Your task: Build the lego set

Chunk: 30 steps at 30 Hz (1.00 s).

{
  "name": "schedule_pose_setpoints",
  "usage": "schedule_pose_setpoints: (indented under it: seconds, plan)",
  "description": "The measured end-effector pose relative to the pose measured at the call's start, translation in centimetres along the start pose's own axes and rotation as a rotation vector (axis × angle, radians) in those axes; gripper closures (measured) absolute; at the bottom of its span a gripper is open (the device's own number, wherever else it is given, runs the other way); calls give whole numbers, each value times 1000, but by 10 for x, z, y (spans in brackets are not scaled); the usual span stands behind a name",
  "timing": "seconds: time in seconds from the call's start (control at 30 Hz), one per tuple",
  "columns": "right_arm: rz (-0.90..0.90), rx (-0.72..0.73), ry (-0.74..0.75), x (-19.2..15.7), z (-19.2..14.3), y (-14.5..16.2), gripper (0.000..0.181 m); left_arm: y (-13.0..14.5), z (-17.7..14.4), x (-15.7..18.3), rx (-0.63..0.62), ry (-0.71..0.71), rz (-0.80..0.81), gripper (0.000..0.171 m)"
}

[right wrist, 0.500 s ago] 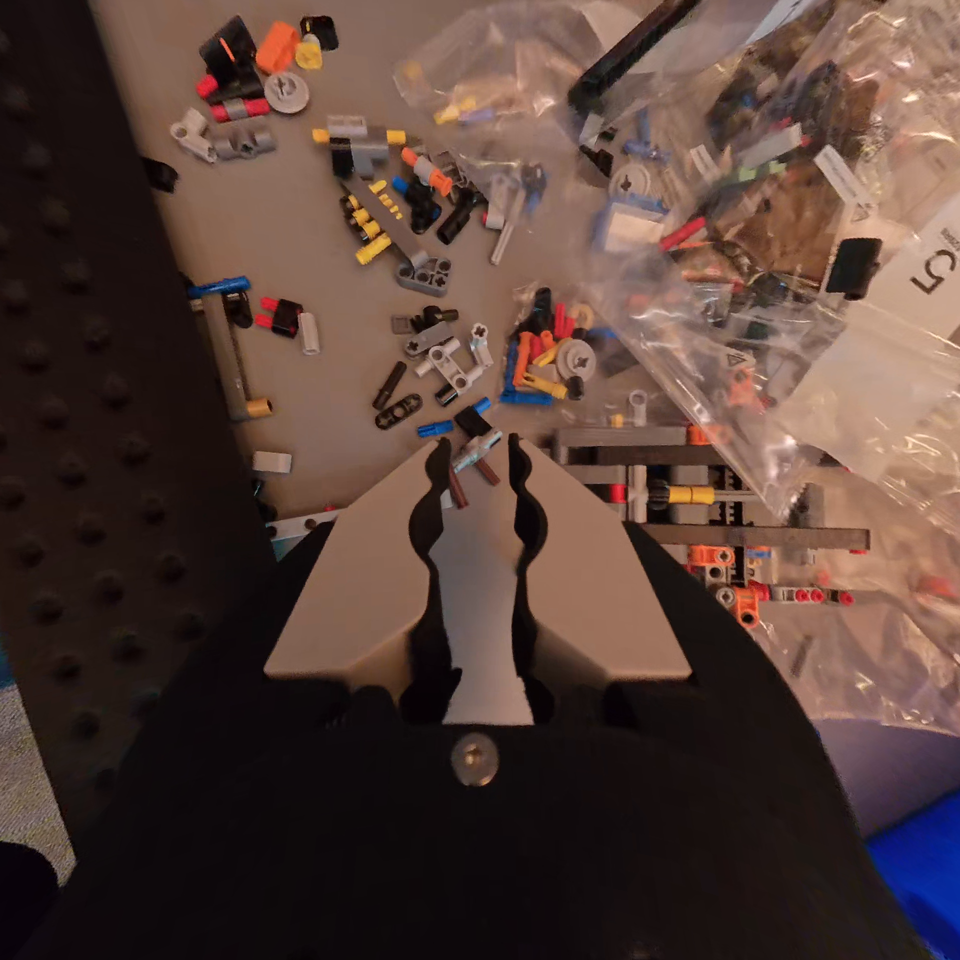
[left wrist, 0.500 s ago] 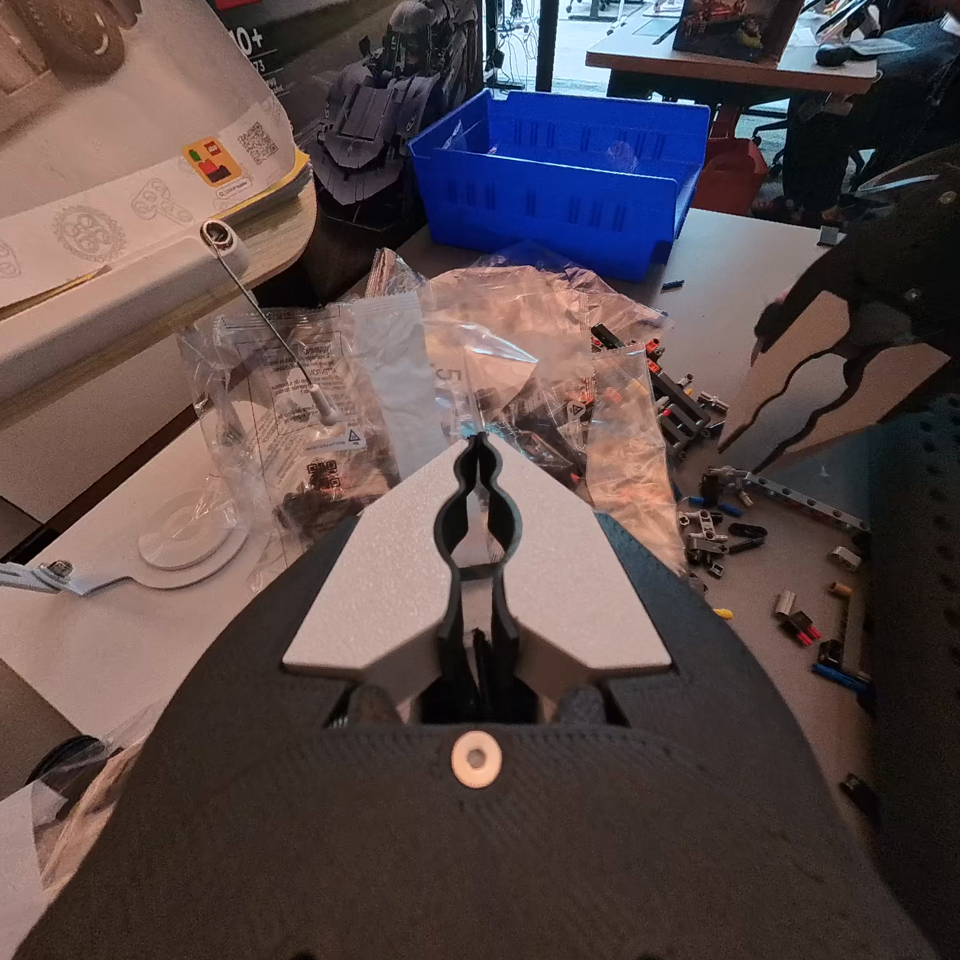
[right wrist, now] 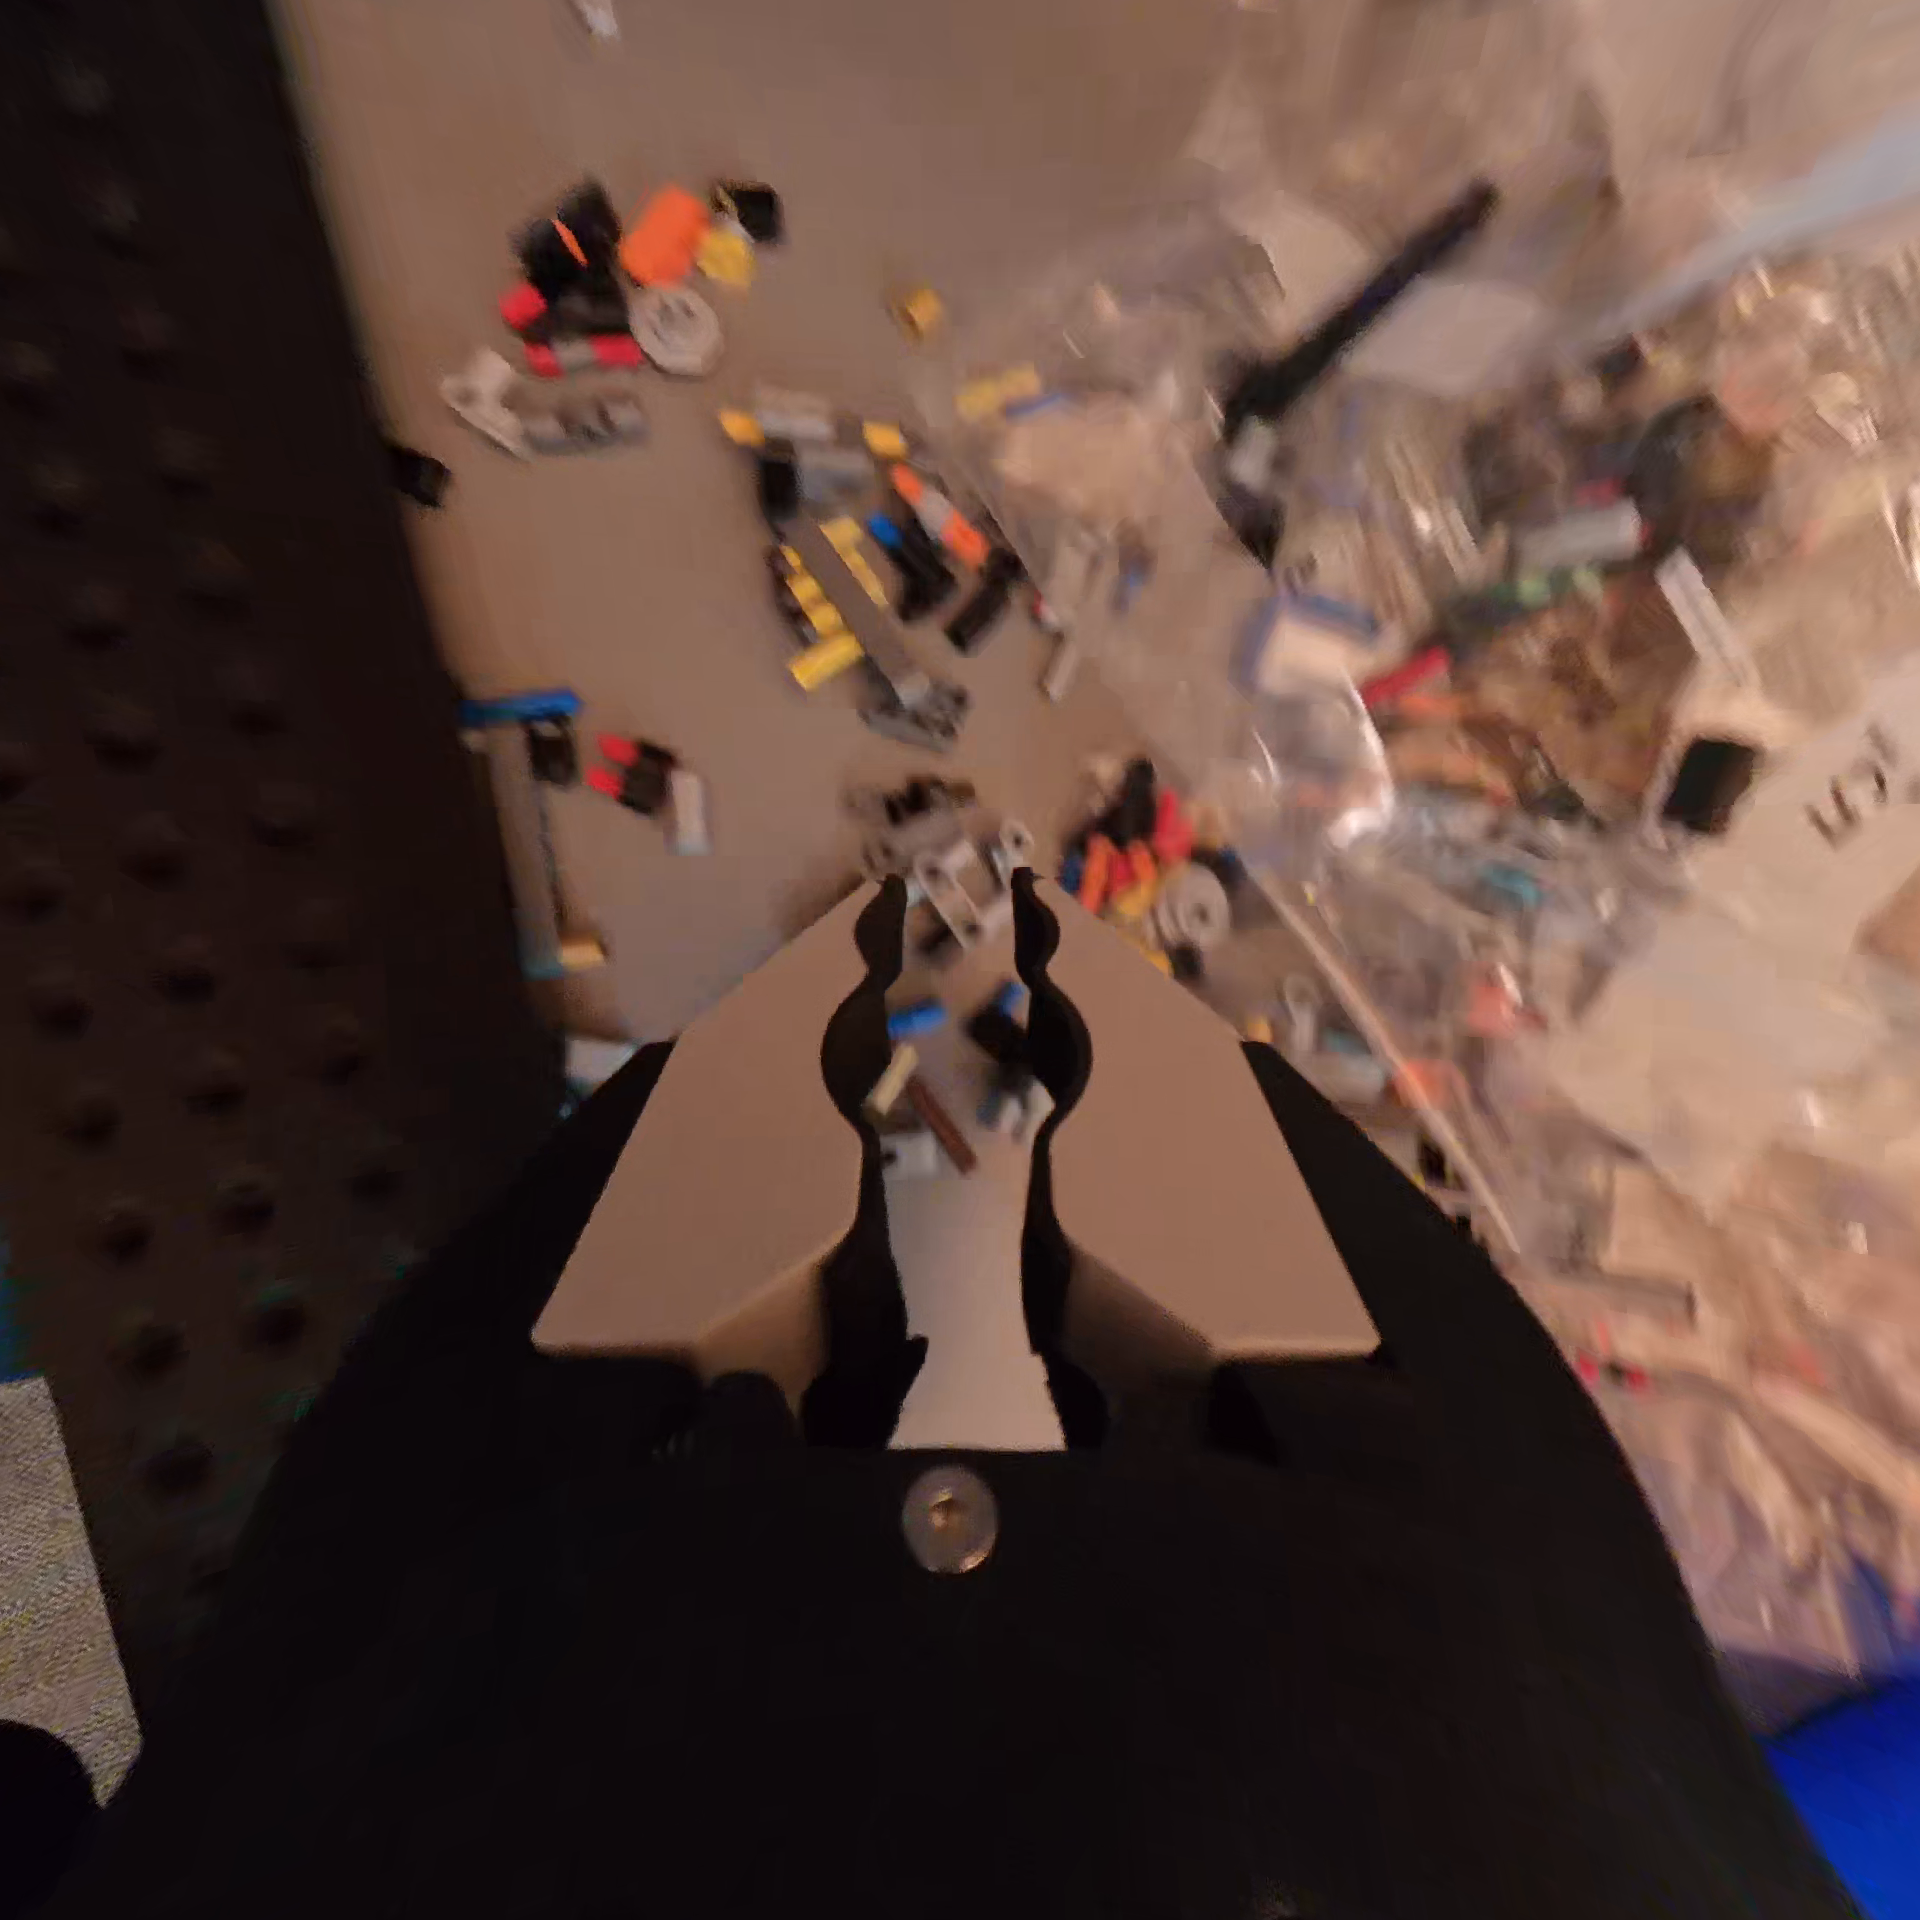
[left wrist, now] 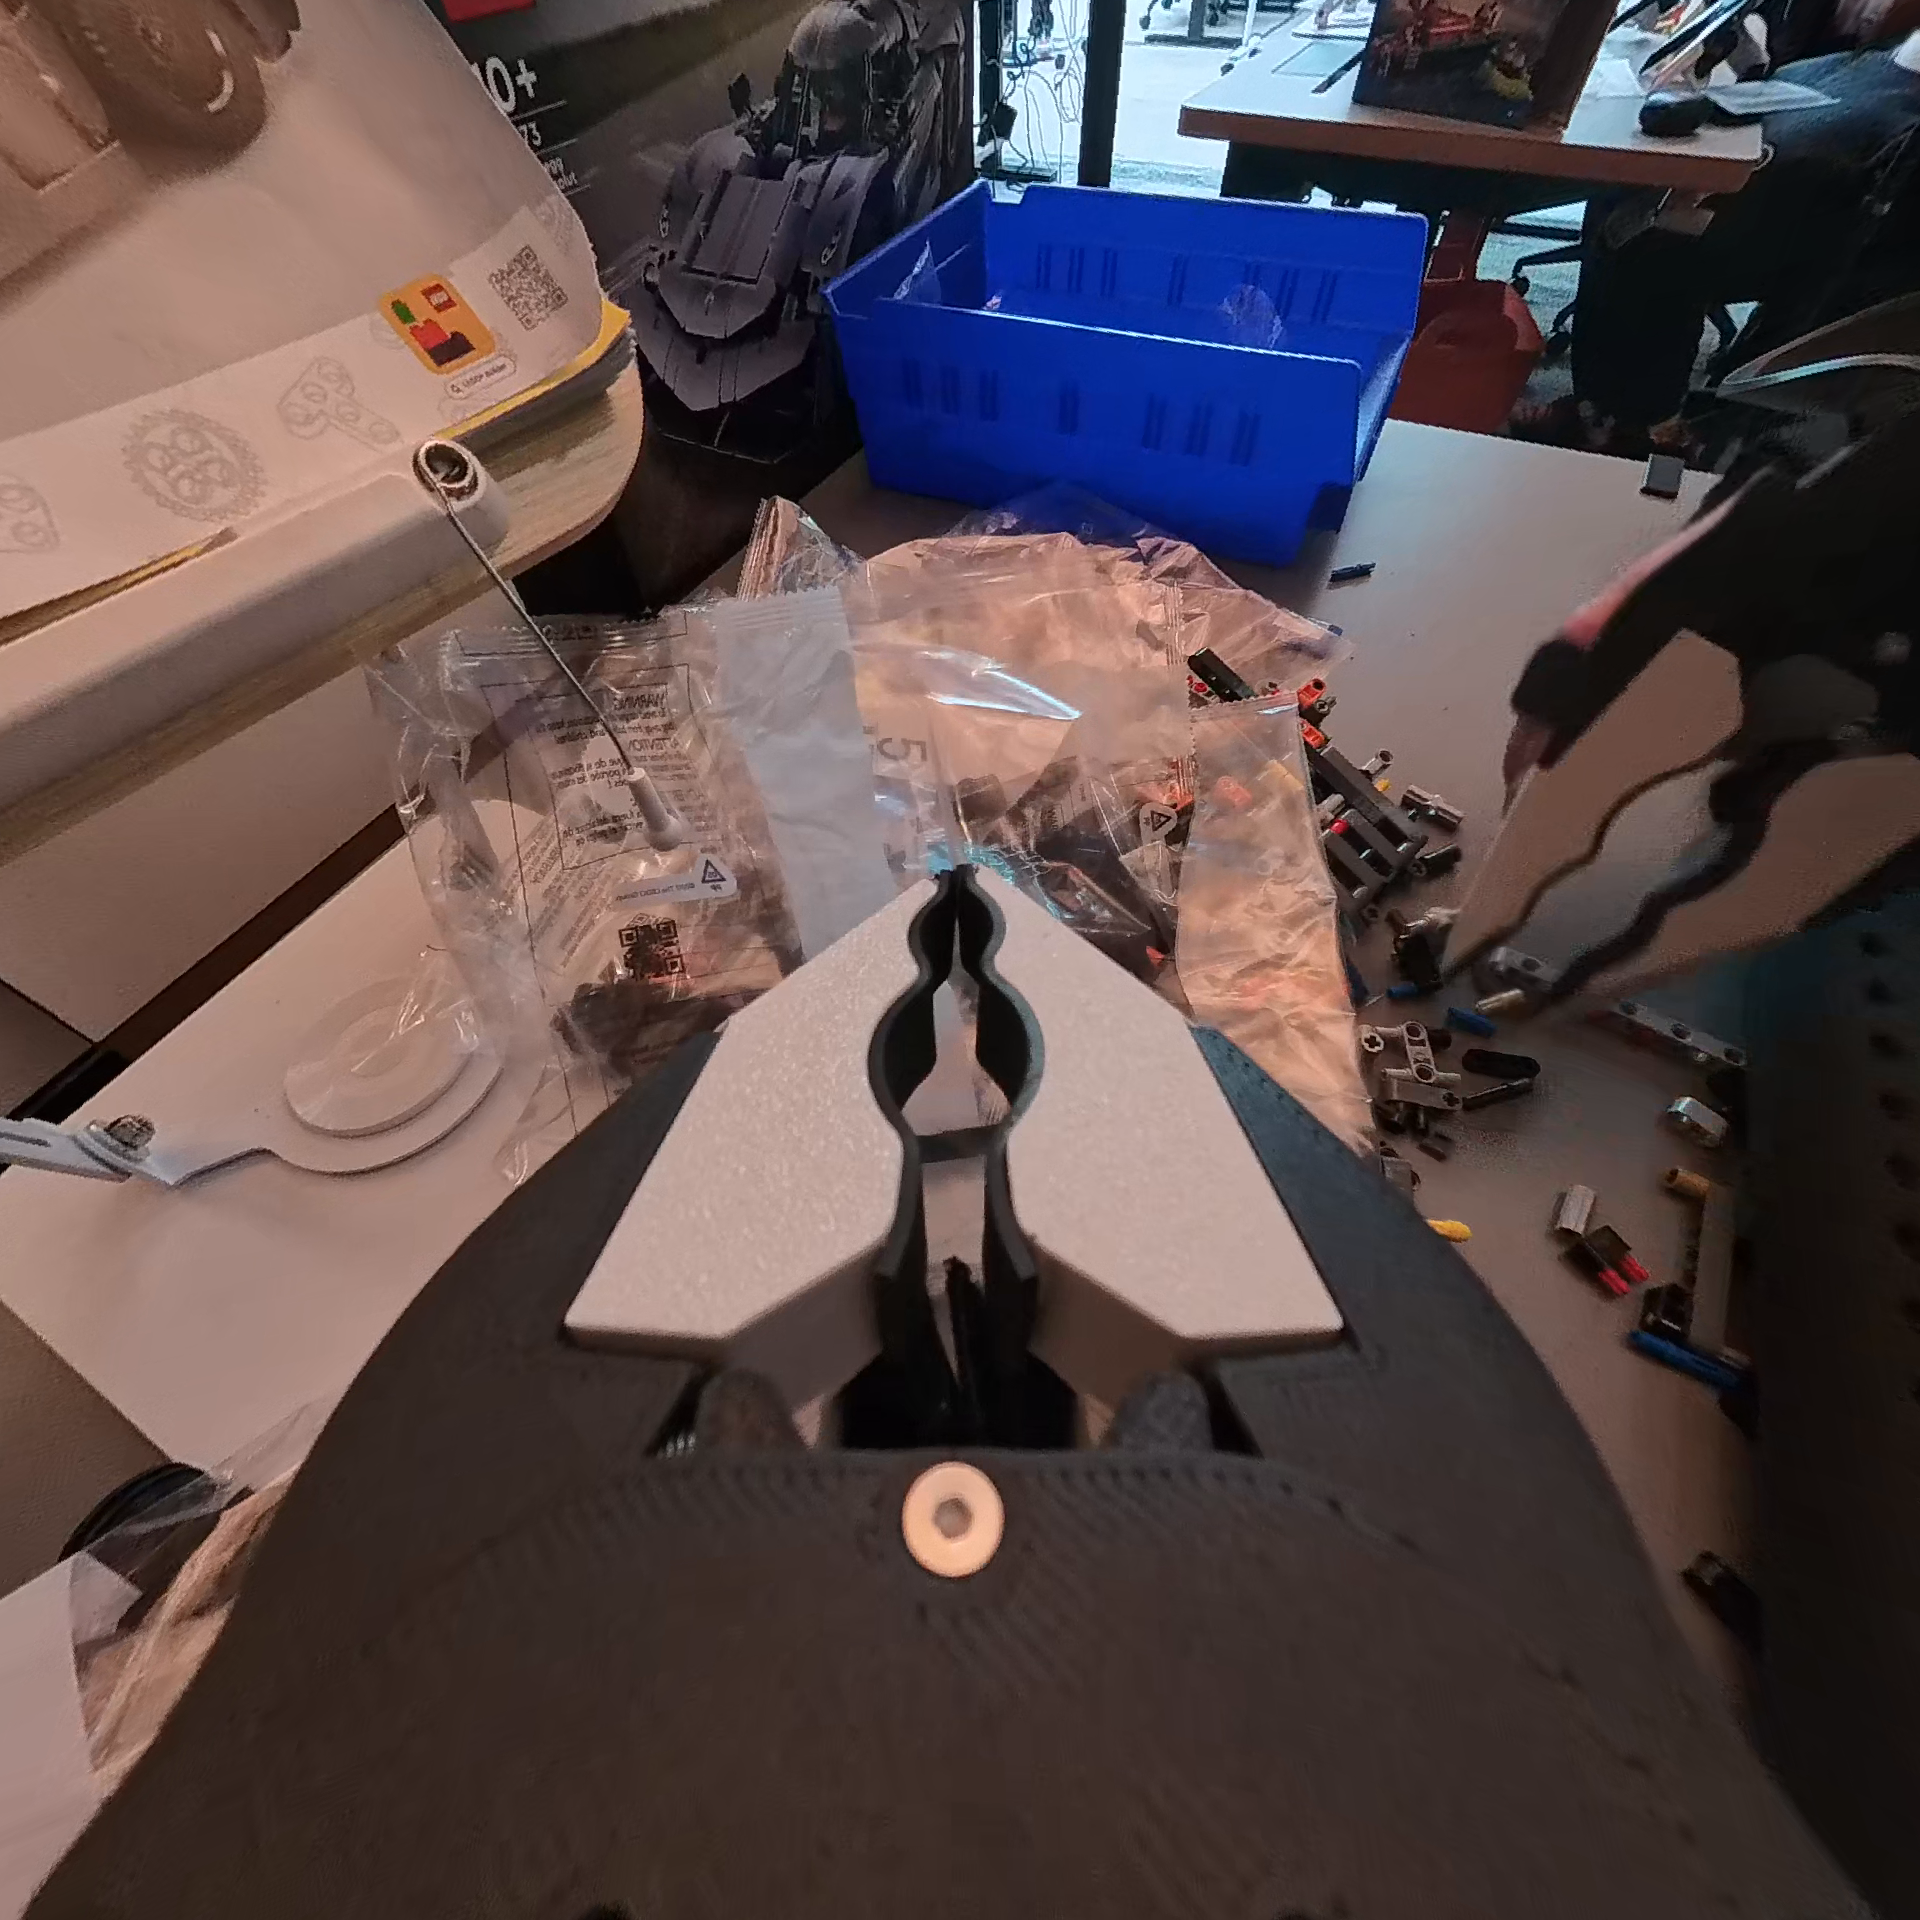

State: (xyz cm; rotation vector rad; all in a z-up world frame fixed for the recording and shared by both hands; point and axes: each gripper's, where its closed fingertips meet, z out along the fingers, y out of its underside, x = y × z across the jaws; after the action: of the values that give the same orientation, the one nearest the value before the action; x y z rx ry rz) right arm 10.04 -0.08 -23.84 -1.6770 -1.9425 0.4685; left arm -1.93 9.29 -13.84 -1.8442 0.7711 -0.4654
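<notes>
left gripper (left wrist: 958, 878): held low over the near table edge, pointing level toward the bag pile; jaws closed tip to tip, looks like a sliver of clear plastic caught at the tips, can't confirm grip.
right gripper (right wrist: 954, 891): tilted steeply down over the loose pieces, hovering above them; jaws parted by a narrow gap, nothing between them. Right wrist view is motion-blurred.
right gripper, from the left wrist view (left wrist: 1496, 966): comes in from the right, tips angled down near the small parts, jaws apart, also blurred.
lego pieces (right wrist: 831, 582): scattered on the tan table (right wrist: 644, 582); mixed yellow, orange, red, blue, black, grey; a grey connector cluster (right wrist: 971, 878) sits just ahead of the right tips.
half-built frame (left wrist: 1361, 821): dark grey beams with red and orange pins, lying at the right edge of the bags.
plastic bags (left wrist: 997, 717): clear, crumpled, several still holding parts, centre of table ahead of left gripper.
blue bin (left wrist: 1122, 374): behind the bags, far side of table.
instruction booklet (left wrist: 239, 343): propped on a white stand at left.
set box (left wrist: 769, 177): dark, standing behind, between booklet and bin.
black studded baseplate (right wrist: 166, 727): along left side of right wrist view.
</notes>
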Motion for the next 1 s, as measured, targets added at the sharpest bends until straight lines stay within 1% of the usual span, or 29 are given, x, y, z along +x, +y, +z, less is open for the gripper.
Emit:
schedule_pose_setpoints:
  seconds: [0.1, 0.17, 0.2, 0.3, 0.43, 0.53, 0.73, 0.83, 0.93, 1.0]
  plan:
    - [-79, 8, -35, -11, 23, -27, 156, 0, 0, -1, 2, -1, -3, 171]
    - [-120, 4, -78, -19, 39, -39, 155, 0, -1, -1, 3, -2, -4, 171]
    - [-137, -11, -85, -20, 46, -42, 155, 0, -1, -1, 3, -2, -3, 171]
    - [-168, -104, -72, -16, 61, -35, 158, -1, -2, -1, 4, -4, -2, 171]
    - [-155, -95, -133, -22, 62, -34, 169, -1, -3, -1, 4, -3, 1, 171]
    - [-143, -89, -150, -24, 57, -33, 170, -2, -3, -1, 5, -5, 1, 171]
    - [-190, -40, -149, -27, 60, -56, 151, -1, -2, -1, 2, -9, 3, 171]
    - [-209, -25, -121, -20, 66, -69, 149, 0, -2, -3, 2, -14, 1, 171]
    - [-193, -19, -42, 2, 74, -75, 150, 0, -2, -4, 3, -18, -2, 171]
    - [-164, -7, -37, 9, 78, -77, 151, 0, -3, -5, 5, -21, -4, 171]
